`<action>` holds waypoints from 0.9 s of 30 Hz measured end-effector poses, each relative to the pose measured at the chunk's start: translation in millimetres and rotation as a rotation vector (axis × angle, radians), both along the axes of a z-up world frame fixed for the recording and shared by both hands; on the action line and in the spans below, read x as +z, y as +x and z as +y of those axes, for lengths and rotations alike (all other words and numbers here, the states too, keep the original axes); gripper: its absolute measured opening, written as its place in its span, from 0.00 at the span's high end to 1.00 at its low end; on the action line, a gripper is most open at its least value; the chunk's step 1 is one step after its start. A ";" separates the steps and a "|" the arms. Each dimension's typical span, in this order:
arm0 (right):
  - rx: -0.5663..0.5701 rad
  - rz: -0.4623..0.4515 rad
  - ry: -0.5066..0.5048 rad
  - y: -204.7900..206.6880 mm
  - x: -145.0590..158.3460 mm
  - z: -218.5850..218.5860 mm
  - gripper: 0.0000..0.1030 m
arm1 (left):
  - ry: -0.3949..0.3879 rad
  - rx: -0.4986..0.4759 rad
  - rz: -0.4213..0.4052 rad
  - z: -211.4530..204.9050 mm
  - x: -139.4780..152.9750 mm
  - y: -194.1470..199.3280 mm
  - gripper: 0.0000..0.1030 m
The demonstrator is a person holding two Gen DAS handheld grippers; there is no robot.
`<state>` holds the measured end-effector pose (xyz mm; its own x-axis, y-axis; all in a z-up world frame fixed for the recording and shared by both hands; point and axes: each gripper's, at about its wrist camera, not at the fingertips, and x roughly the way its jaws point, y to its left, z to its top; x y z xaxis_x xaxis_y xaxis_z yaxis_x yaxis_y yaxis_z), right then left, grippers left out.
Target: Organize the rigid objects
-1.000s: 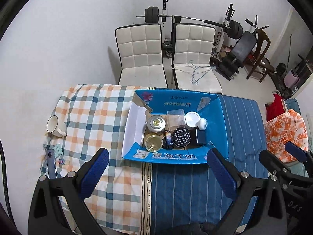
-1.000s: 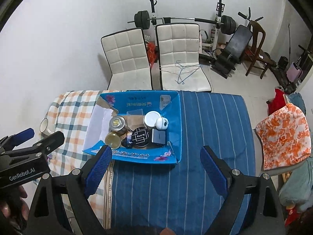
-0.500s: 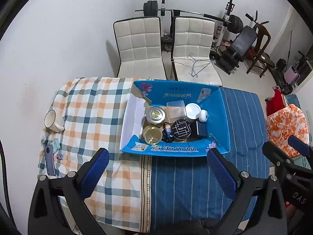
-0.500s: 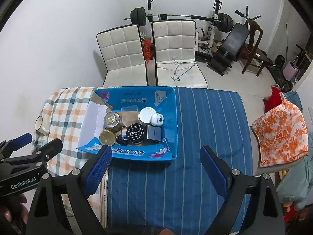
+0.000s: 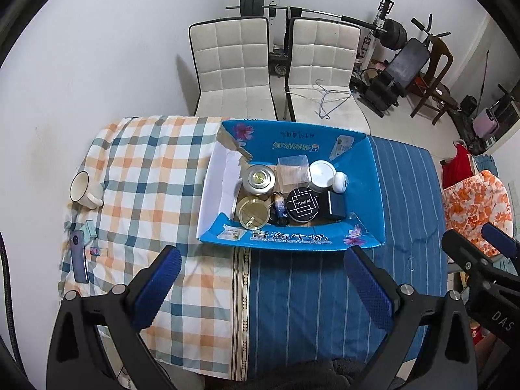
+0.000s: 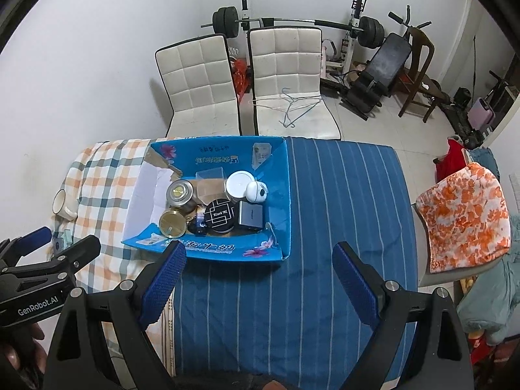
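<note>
A blue cardboard box (image 5: 289, 239) (image 6: 279, 175) sits mid-table. Inside lie a silver tin (image 5: 259, 178) (image 6: 179, 192), a gold-lidded tin (image 5: 253, 213) (image 6: 172, 222), a black round "Blank ME" case (image 5: 303, 205) (image 6: 221, 215), a white round lid (image 5: 321, 171) (image 6: 240, 183), a small white egg-shaped item (image 5: 340, 182) (image 6: 256, 191), a dark box (image 5: 338, 206) (image 6: 251, 216) and a clear bag (image 5: 293, 172). My left gripper (image 5: 261, 279) hovers open, high above the table's near side. My right gripper (image 6: 260, 273) is open too, empty, above the blue striped cloth.
The table wears a checked cloth (image 5: 146, 169) on the left and a blue striped cloth (image 6: 341, 195) on the right. A white mug (image 5: 83, 188), a phone (image 5: 79, 256) and small items lie at the left edge. Two white chairs (image 5: 234, 65) stand behind; gym gear beyond.
Both grippers have risen and pulled back, so the table and box look smaller and sit higher in view. Jaws stay wide apart and the box contents lie unmoved.
</note>
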<state>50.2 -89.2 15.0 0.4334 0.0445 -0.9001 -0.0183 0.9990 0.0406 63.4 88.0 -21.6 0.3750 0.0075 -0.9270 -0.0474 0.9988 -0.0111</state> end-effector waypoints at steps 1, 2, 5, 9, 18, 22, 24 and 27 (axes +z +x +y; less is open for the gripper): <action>0.000 0.001 0.001 -0.1 0.0 0.1 0.09 | -0.002 0.002 0.000 0.3 0.1 0.0 0.00; -0.001 0.001 0.001 0.2 -0.4 -0.1 0.09 | -0.002 0.003 -0.001 0.3 0.4 -0.2 0.00; 0.000 0.002 0.000 0.8 0.2 0.1 0.09 | -0.001 0.005 -0.002 1.0 0.4 -0.4 0.00; -0.001 0.001 -0.002 1.4 -0.2 0.1 0.09 | -0.002 0.005 -0.002 1.8 0.1 -0.1 0.00; -0.001 -0.001 -0.006 2.3 -0.5 -0.4 0.09 | -0.002 0.004 -0.003 2.7 0.0 0.4 0.00; -0.002 0.001 -0.005 2.5 -0.3 -0.4 0.09 | 0.000 0.008 -0.005 3.8 0.1 0.0 0.00; -0.004 0.000 -0.004 3.1 -0.3 -0.8 0.09 | 0.001 0.010 -0.007 4.0 0.4 -0.4 0.00; -0.005 -0.002 -0.005 3.4 -0.1 -1.3 0.09 | 0.000 0.010 -0.005 4.1 0.5 -0.3 0.00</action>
<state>53.6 -90.5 14.9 0.4351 0.0374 -0.8996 -0.0129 0.9993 0.0353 63.1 92.1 -21.1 0.3794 0.0108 -0.9252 -0.0573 0.9983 -0.0118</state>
